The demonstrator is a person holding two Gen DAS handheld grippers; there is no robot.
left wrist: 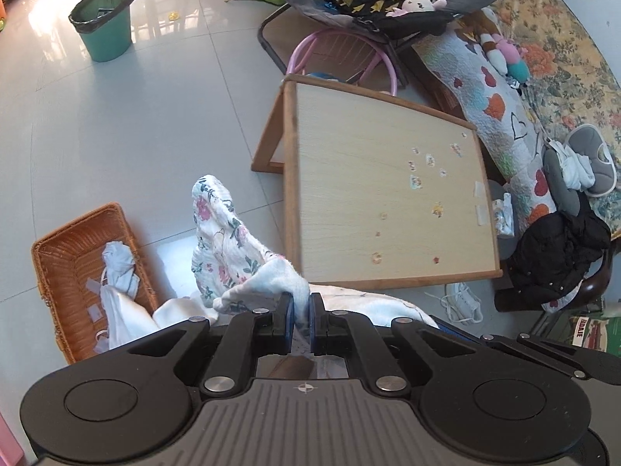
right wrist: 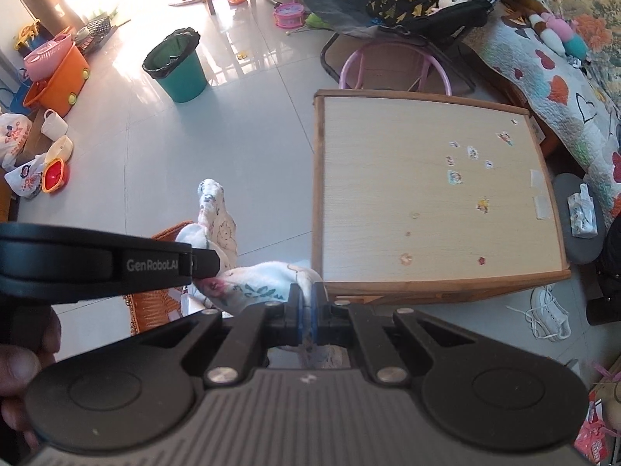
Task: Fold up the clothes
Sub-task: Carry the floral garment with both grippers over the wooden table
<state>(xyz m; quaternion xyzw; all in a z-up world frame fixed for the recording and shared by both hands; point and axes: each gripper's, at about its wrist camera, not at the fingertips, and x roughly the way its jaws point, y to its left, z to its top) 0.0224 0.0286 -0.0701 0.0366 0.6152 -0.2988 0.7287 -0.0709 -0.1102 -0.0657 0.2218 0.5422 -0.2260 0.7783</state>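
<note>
Both grippers pinch a soft white floral-print cloth garment, held in the air beside the left edge of a pale wooden tabletop with a raised brown rim and small stickers. The left gripper fingers press fabric between them; the right gripper likewise. "GenRoboLAI" is printed on the left gripper's side. A woven orange wicker basket holding white clothes sits on the glossy grey tile floor.

Floor: glossy tile, reflective. Table: matt pale wood-grain top, darker wooden rim. Basket: rough woven wicker. Garment: soft floral-printed cloth. Left gripper and right gripper: matt black plastic, metal pivot pins. Bin: smooth green plastic, black liner.
</note>
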